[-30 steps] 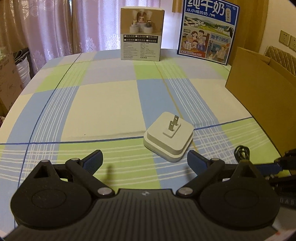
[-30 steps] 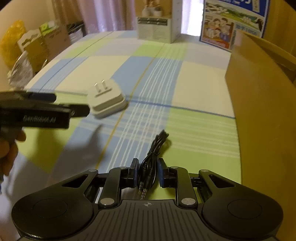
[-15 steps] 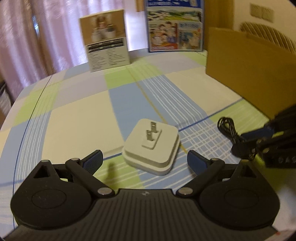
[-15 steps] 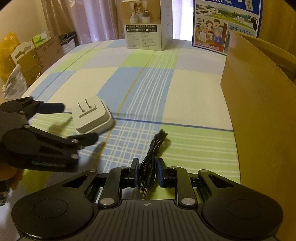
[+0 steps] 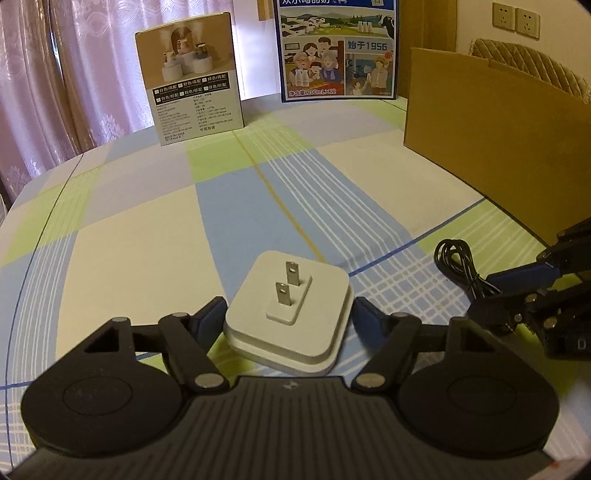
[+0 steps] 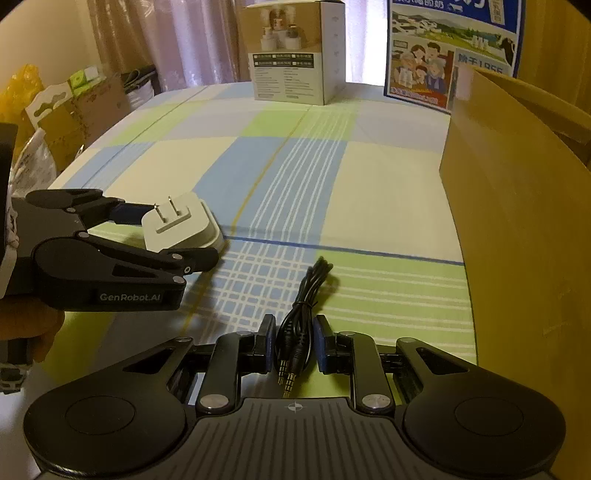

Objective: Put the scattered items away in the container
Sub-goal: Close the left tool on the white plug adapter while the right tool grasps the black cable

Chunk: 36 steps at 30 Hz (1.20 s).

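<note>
the left gripper (image 5: 290, 314) had its jaws closing around the white plug adapter (image 5: 291, 314), which lay on the checked tablecloth (image 5: 147, 240) between the fingers (image 5: 210, 314) with its two prongs pointing up; whether the pads already pressed its sides could not be told. the right gripper (image 6: 293, 343) was clamped on the black audio cable (image 6: 299, 317), the coil reaching out ahead of the fingertips and the two jack plugs pointing back toward the camera.

only the right wrist view showed the jack plugs, the left gripper from the side with "GenRobot.AI" on its body, part of a hand (image 6: 33, 325) under it, and bags and boxes past the table edge. only the left wrist view showed wall sockets (image 5: 515, 18) and a quilted chair back behind the cardboard box (image 5: 498, 147), which stood to the right of both grippers.

far ahead of the fingers stood a humidifier box (image 5: 192, 77) with chinese print and a blue milk carton (image 5: 338, 51) reading "1956" and "200mL×12".
</note>
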Available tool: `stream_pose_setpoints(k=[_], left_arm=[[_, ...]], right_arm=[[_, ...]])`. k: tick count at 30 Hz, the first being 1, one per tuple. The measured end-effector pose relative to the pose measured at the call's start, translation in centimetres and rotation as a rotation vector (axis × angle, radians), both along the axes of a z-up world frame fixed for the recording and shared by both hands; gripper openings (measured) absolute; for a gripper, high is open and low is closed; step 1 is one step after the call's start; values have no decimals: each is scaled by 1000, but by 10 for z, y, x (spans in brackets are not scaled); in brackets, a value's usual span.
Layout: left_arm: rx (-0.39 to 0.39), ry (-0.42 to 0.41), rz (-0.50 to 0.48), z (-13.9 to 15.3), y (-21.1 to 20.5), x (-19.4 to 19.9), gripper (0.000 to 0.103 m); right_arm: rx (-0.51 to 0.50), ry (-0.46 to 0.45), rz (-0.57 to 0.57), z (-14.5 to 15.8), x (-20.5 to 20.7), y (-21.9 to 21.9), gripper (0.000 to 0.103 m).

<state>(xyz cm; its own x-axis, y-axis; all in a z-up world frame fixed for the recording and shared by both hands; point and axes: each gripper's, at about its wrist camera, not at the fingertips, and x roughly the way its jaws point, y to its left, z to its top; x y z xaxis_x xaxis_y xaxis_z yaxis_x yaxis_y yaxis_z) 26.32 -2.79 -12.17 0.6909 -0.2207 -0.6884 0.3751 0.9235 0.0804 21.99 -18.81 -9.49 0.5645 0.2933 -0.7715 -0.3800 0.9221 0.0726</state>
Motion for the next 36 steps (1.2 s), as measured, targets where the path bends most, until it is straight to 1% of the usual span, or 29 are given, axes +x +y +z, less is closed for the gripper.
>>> stream_pose_setpoints(k=[6,15,17,20,24,27,32,36], left_arm=[[1,8,6,1,-2,-1,68],[1,6,5,1,-2,-2,68],[-3,4,7,0,-1,-2,68],[-9,10,11,1,-1,-2,67],[-4,32,6,3,-2,-4,63],[3,56,15,5,-3,-12,63],[-9,101,49,12,-2,-34,63],[5,115,65,18,-5,-52,63]], right_arm=[[-32,-14,22,-1,-3,7,26],[-58,-17,32,-1,-2,11,27],[-59,-9,32,0,-1,11,27],[-53,3,24,1,-1,9,18],[-44,12,16,2,-3,7,18],[-43,18,9,2,-6,5,18],[-40,25,-8,6,-15,-2,18],[-36,20,-16,12,-25,-5,18]])
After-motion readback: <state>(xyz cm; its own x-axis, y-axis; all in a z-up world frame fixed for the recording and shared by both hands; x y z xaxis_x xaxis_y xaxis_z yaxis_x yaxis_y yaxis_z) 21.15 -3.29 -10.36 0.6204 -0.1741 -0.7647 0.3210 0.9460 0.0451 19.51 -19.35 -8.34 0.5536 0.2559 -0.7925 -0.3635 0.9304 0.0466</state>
